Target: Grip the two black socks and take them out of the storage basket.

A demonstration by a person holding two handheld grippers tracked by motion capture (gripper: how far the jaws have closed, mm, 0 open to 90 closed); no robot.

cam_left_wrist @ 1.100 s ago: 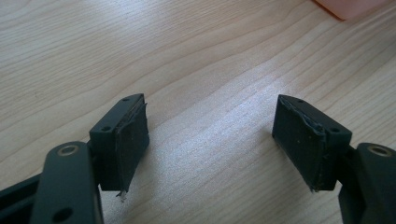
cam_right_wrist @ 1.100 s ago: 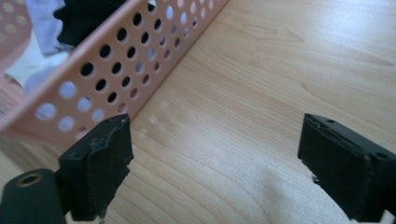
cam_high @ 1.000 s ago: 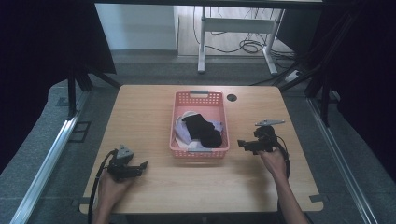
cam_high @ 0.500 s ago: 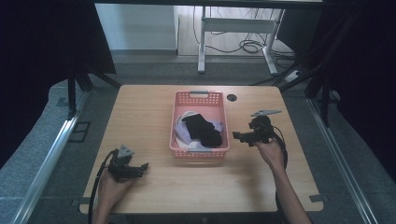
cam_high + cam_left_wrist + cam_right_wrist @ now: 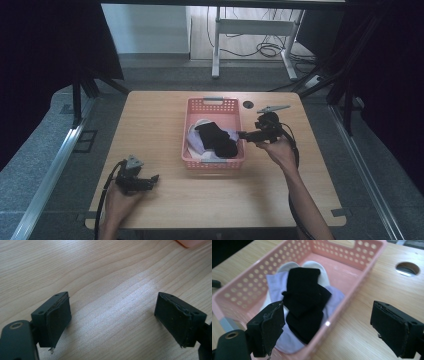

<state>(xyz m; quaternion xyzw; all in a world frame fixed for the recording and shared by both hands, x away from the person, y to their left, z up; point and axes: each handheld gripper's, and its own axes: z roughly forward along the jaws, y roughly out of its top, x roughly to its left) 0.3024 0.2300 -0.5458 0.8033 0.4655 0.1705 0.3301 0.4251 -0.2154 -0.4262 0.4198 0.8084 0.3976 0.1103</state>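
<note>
A basket (image 5: 215,105) sits at the middle of the table (image 5: 165,200), toward its far edge, with a dark cloth (image 5: 216,139) lying on top of lighter cloths (image 5: 196,145) inside it. A round hole (image 5: 248,104) in the tabletop lies just right of the basket's far corner. The right gripper (image 5: 245,134) hangs beside the basket's right wall. The left gripper (image 5: 151,179) rests near the table's front left, well apart from the basket.
</note>
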